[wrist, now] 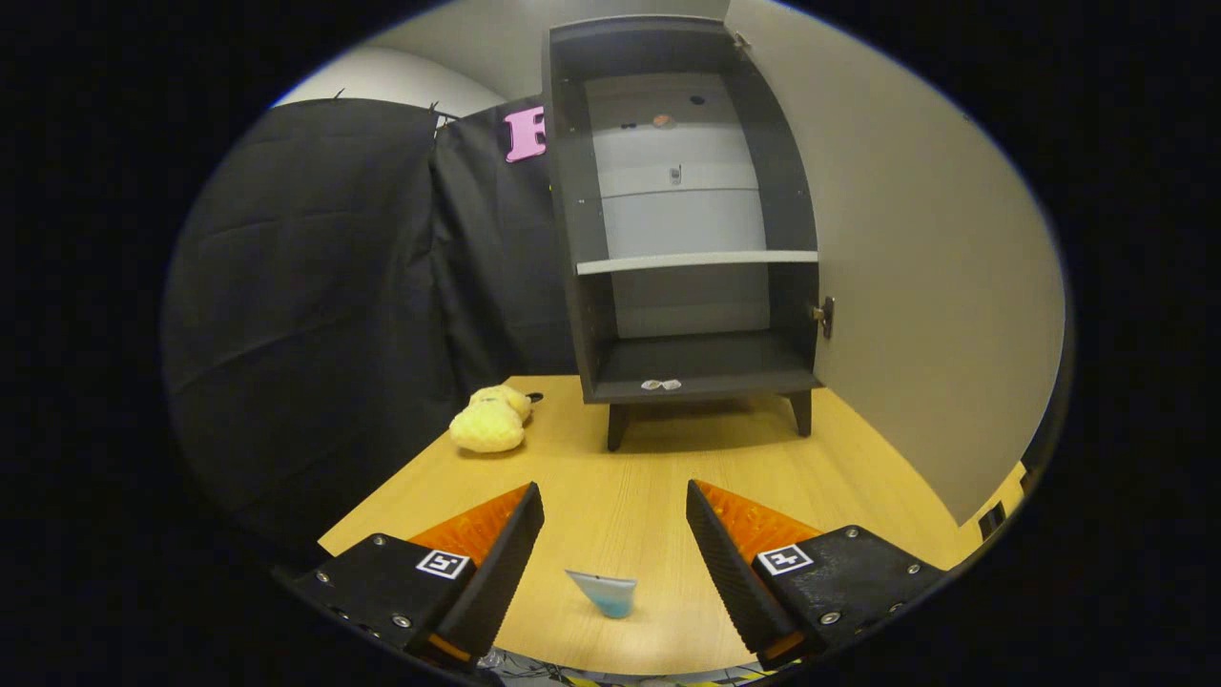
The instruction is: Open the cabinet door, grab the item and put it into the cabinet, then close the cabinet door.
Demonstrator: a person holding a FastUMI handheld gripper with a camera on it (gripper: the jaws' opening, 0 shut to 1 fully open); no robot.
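cabinet [687, 239] door [916, 286] was swung wide — shelves reachable | gripper [615, 530] fingers spread, holding nothing, prob lining up for yellow plush toy [488, 420] left of cabinet — on table [620, 477]

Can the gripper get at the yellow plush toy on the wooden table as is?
Probably yes. The gripper is open and holds nothing; the yellow plush toy lies beyond its fingers, beside the dark cabinet, with bare wooden table between. The open cabinet door swings away on the far side.

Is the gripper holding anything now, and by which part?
Nothing is held. The gripper is open above the wooden table; the soft yellow plush toy lies beyond its fingers.
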